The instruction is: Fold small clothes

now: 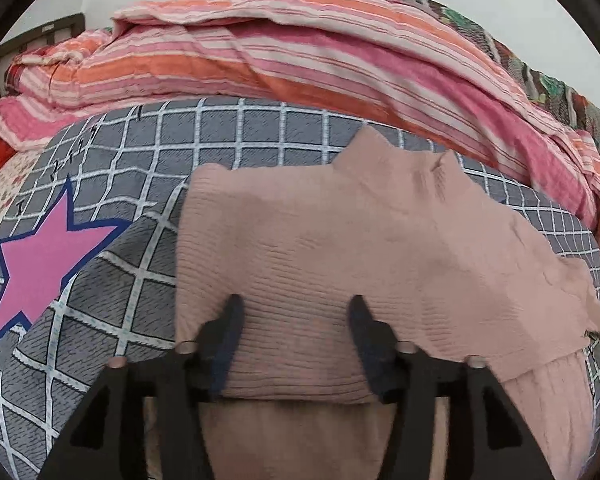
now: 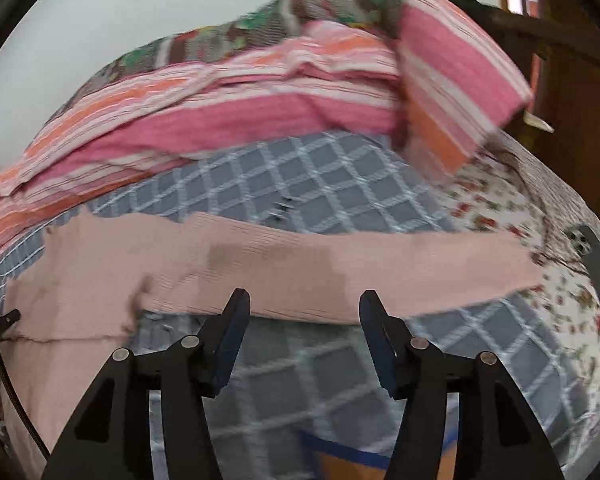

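A dusty-pink ribbed knit sweater (image 1: 340, 248) lies flat on a grey checked bedsheet (image 1: 148, 304), collar toward the far side. In the left wrist view my left gripper (image 1: 296, 308) is open, its two fingers resting over the sweater's folded body near the hem. In the right wrist view one sleeve of the sweater (image 2: 340, 268) stretches out to the right across the sheet (image 2: 300, 196). My right gripper (image 2: 304, 304) is open and empty, its fingertips at the sleeve's near edge.
A rumpled pink and orange striped blanket (image 1: 300, 52) is piled along the far side of the bed (image 2: 220, 120). A pink star print (image 1: 40, 268) marks the sheet at the left. A dark phone (image 2: 596, 272) lies on the floral sheet at the right.
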Available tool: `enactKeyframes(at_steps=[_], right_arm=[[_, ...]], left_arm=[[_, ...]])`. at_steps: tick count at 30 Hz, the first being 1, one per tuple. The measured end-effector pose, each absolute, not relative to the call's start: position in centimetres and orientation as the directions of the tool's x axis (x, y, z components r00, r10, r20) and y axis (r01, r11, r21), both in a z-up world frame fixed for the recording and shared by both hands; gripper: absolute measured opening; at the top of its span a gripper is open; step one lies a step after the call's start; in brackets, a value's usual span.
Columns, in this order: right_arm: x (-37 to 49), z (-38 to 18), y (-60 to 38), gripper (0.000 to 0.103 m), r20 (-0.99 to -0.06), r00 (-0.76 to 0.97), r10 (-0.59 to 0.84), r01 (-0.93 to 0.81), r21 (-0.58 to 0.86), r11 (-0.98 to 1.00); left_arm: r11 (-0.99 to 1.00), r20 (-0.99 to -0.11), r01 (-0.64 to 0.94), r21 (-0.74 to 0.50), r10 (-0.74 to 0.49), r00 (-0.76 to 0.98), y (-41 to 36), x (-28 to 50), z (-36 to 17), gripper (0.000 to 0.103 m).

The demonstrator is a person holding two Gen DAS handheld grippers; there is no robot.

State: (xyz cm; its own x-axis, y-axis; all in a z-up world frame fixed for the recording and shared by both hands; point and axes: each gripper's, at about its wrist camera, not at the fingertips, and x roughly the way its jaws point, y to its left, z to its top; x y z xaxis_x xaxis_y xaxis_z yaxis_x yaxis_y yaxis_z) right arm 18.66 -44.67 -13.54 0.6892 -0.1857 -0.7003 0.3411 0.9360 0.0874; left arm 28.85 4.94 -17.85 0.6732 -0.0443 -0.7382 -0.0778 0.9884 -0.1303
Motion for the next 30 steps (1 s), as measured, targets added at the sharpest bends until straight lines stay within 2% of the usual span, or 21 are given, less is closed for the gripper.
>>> enactKeyframes(at_steps=[3, 7, 12, 24, 25, 26, 28, 30], right_arm=[[17.5, -14.8, -48.0, 0.056, -0.722, 0.67, -0.171, 0.375, 0.131, 0.918], [16.7, -16.5, -50.6, 0.056, -0.751, 0.643, -0.153, 0.392, 0.15, 0.908], [16.4, -17.3, -53.0, 0.056, -0.727, 0.678, -0.108, 0.398, 0.24, 0.885], [18.4, -18.0, -57.7, 0.055, -0.705, 0.705, -0.082, 0.459, 0.365, 0.81], [18.6, -18.0, -57.9, 0.049, -0.707, 0.701, -0.092, 0.468, 0.358, 0.808], [18.8, -17.9, -58.1, 0.031, -0.71, 0.696, -0.108, 0.479, 0.346, 0.807], [19.4, -17.8, -58.3, 0.008, -0.709, 0.696, -0.115, 0.477, 0.336, 0.812], [19.5, -16.7, -57.7, 0.007, -0.692, 0.705, -0.154, 0.478, 0.303, 0.825]], left_arm=[[0.988, -0.727, -0.087, -0.129, -0.035, 0.686, 4.6, 28.8, -17.5, 0.06], [0.967, -0.702, -0.141, -0.213, -0.051, 0.71, 5.6, 28.8, -16.9, 0.06], [0.959, -0.672, -0.172, -0.225, -0.025, 0.74, 5.7, 28.9, -16.3, 0.06], [0.934, -0.678, -0.221, -0.282, -0.031, 0.734, 6.2, 29.6, -16.5, 0.06], [0.933, -0.678, -0.221, -0.283, -0.032, 0.734, 6.2, 29.6, -16.5, 0.06], [0.933, -0.678, -0.221, -0.283, -0.032, 0.734, 6.2, 29.5, -16.4, 0.06], [0.932, -0.677, -0.219, -0.287, -0.036, 0.735, 6.4, 29.2, -16.2, 0.06], [0.933, -0.674, -0.219, -0.287, -0.034, 0.738, 6.9, 28.7, -15.9, 0.06]])
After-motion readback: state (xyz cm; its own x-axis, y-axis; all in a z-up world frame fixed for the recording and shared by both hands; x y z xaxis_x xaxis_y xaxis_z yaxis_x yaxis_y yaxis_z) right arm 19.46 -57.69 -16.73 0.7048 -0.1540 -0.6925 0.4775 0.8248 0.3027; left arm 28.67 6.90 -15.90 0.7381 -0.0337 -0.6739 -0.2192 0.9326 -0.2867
